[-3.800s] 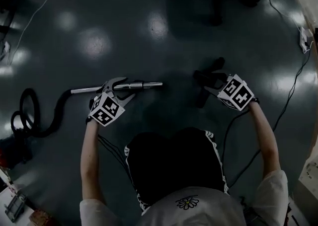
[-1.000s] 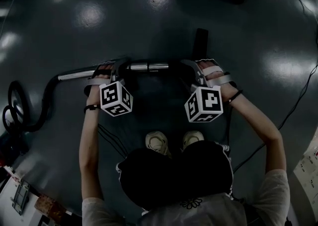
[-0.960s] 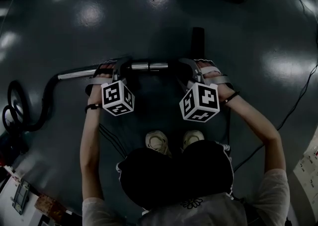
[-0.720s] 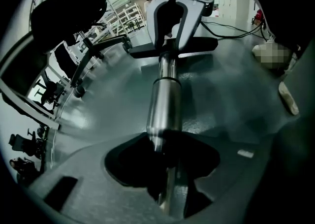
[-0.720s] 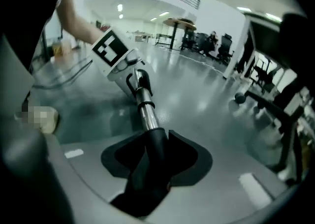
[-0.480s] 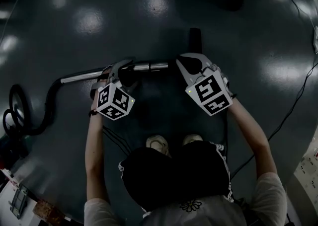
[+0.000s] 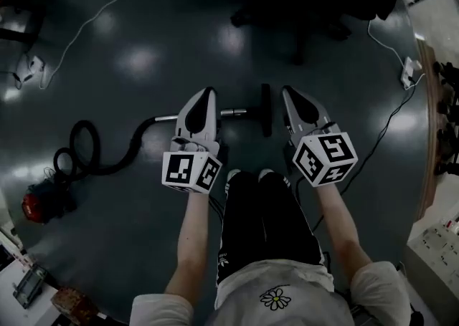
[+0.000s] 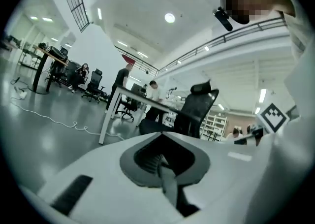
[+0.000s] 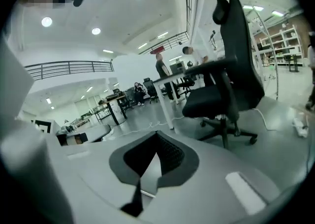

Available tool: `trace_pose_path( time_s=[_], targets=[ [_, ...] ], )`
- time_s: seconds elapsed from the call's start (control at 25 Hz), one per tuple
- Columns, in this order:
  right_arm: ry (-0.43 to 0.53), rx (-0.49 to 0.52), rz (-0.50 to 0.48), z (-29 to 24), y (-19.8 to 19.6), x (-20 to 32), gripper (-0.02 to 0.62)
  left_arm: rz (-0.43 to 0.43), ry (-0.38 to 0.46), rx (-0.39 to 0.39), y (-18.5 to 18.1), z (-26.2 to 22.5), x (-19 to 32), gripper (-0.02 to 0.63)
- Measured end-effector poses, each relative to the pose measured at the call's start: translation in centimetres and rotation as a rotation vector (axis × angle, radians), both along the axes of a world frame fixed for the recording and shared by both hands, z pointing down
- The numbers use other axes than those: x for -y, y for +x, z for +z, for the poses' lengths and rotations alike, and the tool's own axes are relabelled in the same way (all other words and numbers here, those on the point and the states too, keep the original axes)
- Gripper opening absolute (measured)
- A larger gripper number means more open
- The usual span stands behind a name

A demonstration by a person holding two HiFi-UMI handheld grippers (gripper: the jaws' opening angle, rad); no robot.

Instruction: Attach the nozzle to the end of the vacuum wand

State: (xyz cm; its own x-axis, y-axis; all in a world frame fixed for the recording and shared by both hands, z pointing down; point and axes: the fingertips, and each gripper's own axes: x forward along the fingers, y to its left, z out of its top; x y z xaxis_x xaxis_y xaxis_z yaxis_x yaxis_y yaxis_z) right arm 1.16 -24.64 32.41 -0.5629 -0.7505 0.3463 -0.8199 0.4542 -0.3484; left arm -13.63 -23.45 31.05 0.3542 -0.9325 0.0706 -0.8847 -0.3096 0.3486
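Having left the wand (image 7: 233, 111), both grippers (image 7: 209, 92) (image 7: 289, 92) hang shut, seemingly empty.

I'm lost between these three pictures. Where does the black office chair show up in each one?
Head view: black office chair, top centre, very dark.
Left gripper view: right of centre, in the background.
Right gripper view: large, upper right.
Shared landmark: the white cord on the floor, left of the chair in every view.

Office hall — desks (image 8: 114, 101), swivel chairs (image 9: 235, 78)
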Motion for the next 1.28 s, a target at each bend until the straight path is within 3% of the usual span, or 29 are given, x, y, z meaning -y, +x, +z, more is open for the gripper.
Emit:
trace_pose_path(
  time_s=[0.08, 0.2, 0.36, 0.68, 1.28],
  targets=[
    [0.003, -0.007, 0.019, -11.4, 0.7, -2.1, 0.008, -0.017, -0.002, -0.016, 0.4, -11.6, -2.3, 0.002],
    [0.038, 0.005, 0.054, -26.2, 1.7, -4.7, 0.007, -0.037, 0.03, 0.019, 0.4, -26.3, -5.3, 0.002],
    [0.142, 0.088, 0.083, -37.6, 3.4, -7.6, 0.008, -0.043, 0.13, -0.058, 1.0, -37.2, -8.4, 0.002],
    [0.278, 0.087, 0.087, -42.9, 3.8, -10.6, 0.006, -0.04, 0.25, -0.05, 2.4, -42.6, -10.8, 0.002],
    [0.337, 0.058, 0.044, -44.0, 2.7, -12.9, 0.006, -0.044, 0.344, 0.073, 4.4, -45.2, -12.6, 0.002]
  ],
)
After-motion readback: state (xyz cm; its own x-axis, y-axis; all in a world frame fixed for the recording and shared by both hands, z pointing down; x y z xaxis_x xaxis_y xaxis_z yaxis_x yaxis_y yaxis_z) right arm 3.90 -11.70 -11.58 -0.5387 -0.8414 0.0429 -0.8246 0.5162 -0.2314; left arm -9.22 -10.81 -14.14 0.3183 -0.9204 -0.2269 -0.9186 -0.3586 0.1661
